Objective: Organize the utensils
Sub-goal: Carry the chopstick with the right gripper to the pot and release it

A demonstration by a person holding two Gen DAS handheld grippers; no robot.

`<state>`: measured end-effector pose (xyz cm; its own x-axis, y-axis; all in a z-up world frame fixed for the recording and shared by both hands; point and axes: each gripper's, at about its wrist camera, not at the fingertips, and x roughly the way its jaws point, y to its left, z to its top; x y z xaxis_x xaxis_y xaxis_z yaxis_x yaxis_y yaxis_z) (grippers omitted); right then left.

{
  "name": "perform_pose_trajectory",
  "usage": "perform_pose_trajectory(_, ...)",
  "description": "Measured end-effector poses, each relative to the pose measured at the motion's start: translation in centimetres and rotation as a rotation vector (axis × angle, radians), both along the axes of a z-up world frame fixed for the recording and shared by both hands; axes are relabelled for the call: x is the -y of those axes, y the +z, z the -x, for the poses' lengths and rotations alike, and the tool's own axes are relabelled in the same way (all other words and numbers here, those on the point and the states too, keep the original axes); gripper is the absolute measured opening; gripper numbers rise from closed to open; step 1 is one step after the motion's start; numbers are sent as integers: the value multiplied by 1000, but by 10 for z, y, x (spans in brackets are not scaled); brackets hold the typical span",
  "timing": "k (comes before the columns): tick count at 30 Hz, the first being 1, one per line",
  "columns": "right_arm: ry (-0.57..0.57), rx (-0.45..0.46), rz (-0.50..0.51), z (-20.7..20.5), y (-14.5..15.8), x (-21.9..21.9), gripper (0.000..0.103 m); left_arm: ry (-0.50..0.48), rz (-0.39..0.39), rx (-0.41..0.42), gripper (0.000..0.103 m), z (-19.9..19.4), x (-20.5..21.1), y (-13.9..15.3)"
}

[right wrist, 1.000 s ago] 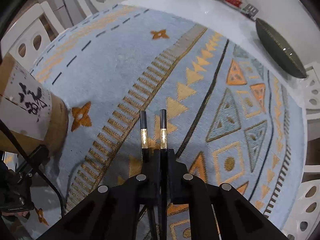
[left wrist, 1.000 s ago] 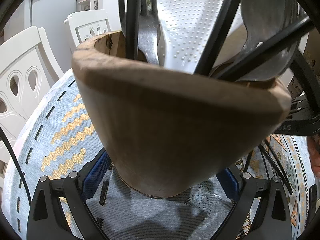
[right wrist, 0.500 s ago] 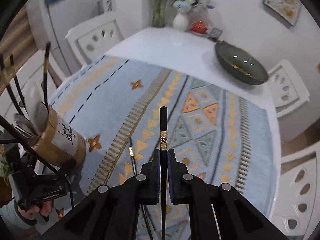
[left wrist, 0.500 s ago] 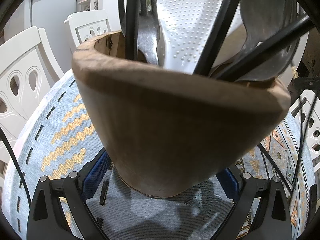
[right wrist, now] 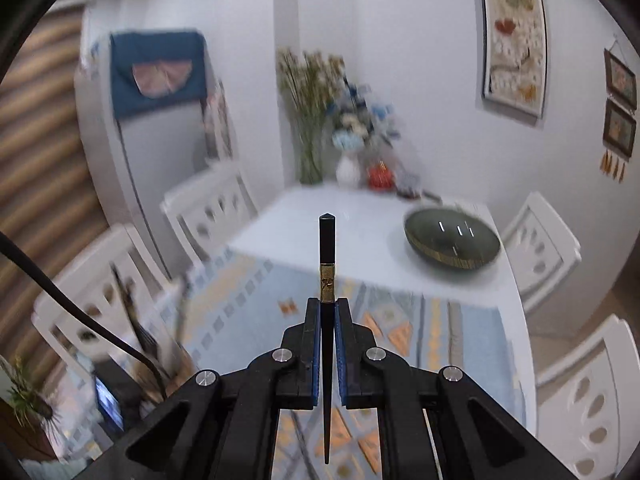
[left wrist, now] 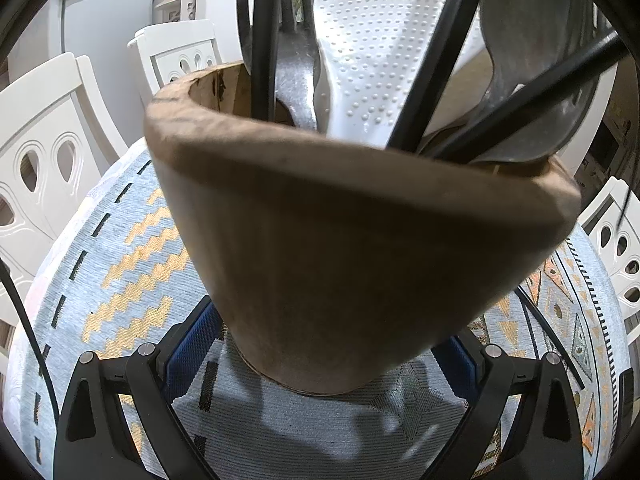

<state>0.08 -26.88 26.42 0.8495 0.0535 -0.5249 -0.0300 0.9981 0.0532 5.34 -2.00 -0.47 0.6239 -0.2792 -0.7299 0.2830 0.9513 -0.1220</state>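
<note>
Chopstick lifted clear, wooden holder braced for it

Nearest, the right gripper [right wrist: 327,320] is clamped on one black chopstick [right wrist: 327,256], held above the patterned tablecloth [right wrist: 460,332]; I judge only its drop into the holder is left. The left gripper [left wrist: 320,344] grips the base of the wooden utensil holder [left wrist: 340,248], already filled with a white rice paddle [left wrist: 372,40], a metal spoon [left wrist: 532,64] and dark handles. Only the right view shows the dark dish [right wrist: 452,240] and flowers beyond.

white table [right wrist: 320,216] w/ patterned cloth [left wrist: 132,264], holder [left wrist: 352,248], dark bowl [right wrist: 452,242]
</note>
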Motion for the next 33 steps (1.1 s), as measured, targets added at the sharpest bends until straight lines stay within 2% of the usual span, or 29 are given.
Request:
perform_pose_trajectory(5,35,174,-43,4,47,-17,6,0,0,0,99,0,0,0)
perform_pose_trajectory(7,70,243,-98,6,64,-21,6,0,0,0,99,0,0,0)
perform_pose_trajectory(11,172,315,-249,2,86,-31,6,0,1,-1,99,0,0,0)
perform_pose_trajectory(13,215,327,-294,-1,90,-37,6,0,1,-1,99,0,0,0)
perform_pose_trajectory(16,272,320,-323,-10,89,-55,6,0,1,-1,99,0,0,0)
perform_pose_trajectory(20,332,268,-317,-26,71,-82,6,0,0,0,99,1,0,0)
perform_pose_trajectory(26,373,209,-287,-40,38,-107,6,0,0,0,99,0,0,0)
perform_pose_trajectory(33,382,140,-300,-58,5,-112,6,0,-1,1,99,0,0,1)
